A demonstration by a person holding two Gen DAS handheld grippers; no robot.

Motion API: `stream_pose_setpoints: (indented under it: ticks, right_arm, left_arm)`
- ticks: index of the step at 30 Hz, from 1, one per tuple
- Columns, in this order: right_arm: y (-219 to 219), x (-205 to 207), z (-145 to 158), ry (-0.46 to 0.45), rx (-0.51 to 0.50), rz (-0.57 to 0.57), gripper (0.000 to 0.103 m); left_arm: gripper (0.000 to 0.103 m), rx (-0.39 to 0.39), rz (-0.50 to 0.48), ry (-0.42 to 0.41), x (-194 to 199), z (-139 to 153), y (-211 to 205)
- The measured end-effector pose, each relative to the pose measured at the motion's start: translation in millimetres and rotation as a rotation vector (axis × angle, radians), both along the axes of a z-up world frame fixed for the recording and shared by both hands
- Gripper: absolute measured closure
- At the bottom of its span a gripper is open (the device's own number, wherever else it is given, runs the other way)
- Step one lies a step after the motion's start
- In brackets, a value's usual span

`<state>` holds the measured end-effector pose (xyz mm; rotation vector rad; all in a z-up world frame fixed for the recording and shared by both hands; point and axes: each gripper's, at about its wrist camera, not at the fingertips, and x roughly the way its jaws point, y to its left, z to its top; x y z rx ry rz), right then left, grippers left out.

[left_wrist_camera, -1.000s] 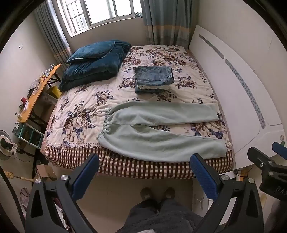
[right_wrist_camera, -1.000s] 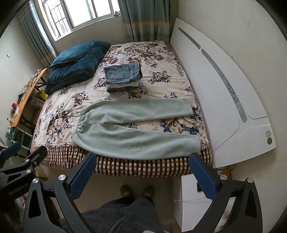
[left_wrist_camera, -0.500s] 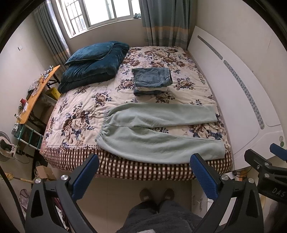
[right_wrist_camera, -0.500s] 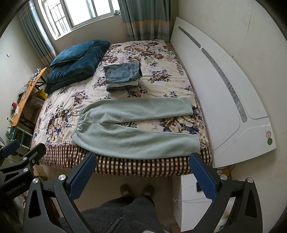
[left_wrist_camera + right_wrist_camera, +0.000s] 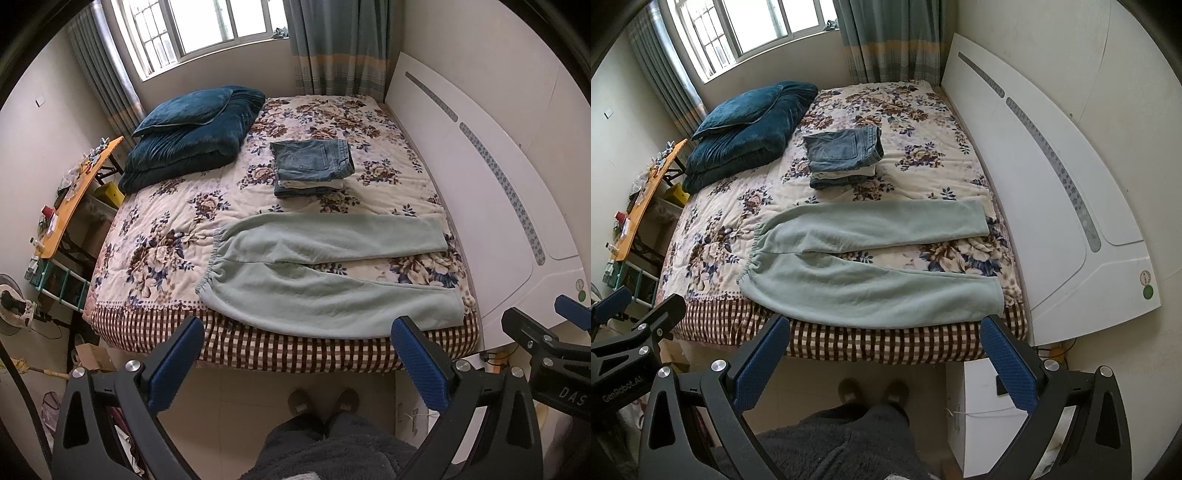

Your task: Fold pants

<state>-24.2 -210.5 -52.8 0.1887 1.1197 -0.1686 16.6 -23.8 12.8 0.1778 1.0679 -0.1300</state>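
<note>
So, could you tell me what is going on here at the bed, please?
A person stands at the edge of the bed with a hand-held gripper in each hand, about to fold the pale green pants. The pants lie spread flat, legs apart, untouched. The left hand-held gripper and the right hand-held gripper are both open and empty, short of the bed. A stack of folded clothes with jeans on top sits further back.

Daylit window, blue-grey curtains, floral bed, white headboard, orange side table
</note>
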Motion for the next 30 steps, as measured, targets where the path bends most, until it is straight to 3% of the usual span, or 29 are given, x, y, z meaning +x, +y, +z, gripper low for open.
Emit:
stream_pose_setpoints:
  ticks: [30]
  right_arm:
    - [-1.6, 0.9, -1.1, 0.003, 0.005, 0.001, 0.000]
  left_arm:
    - [0.000, -0.002, 0.000, -0.001, 0.9, 0.2, -3.5]
